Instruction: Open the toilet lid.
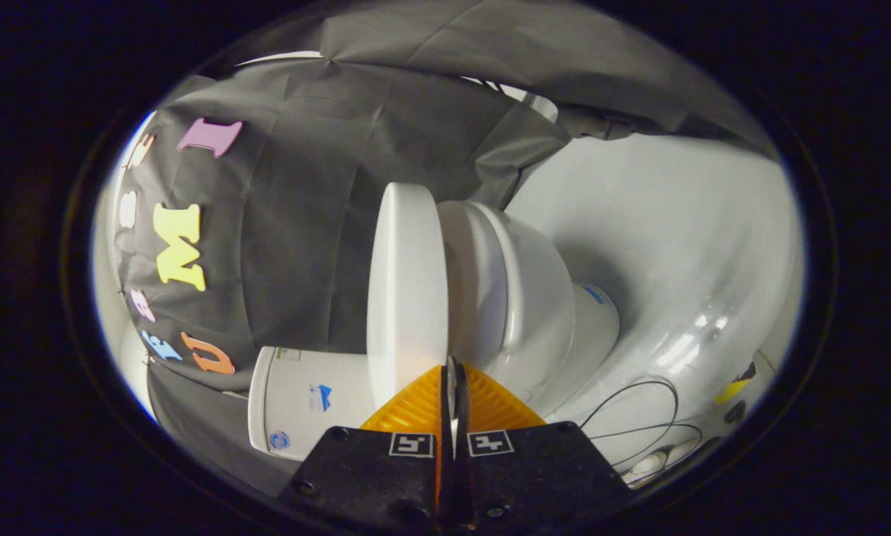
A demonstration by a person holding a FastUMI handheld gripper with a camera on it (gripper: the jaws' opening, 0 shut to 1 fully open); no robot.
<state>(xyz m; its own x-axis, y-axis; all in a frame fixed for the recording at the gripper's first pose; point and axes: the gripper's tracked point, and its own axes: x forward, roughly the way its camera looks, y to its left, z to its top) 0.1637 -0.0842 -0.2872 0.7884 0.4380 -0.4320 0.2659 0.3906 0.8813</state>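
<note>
Lid sits just ahead of our fingertips, seen edge-on because the camera is rolled sideways; it lies flat against the seat, so we judge it not yet opened. Our gripper has its fingers pressed nearly together with only a thin slit between them, and nothing is held; the tips point at the seam where lid meets seat. For this step we'd guess the move is to work the closed tips into that seam at the front lip, hook under the lid only, then swing it toward the tank along the hinge arc rather than pushing straight. Risk as we see it: catching the seat as well, or slipping off the smooth rim. Lid reads as a thick, matte, hard plastic slab with a rounded edge. Bowl below it is glossy, curved, ceramic-looking. Tank is a smooth boxy shape with small stickers. Floor is shiny, pale and reflective, with thin dark cables looping across it. Creased dark cloth hangs behind.
</note>
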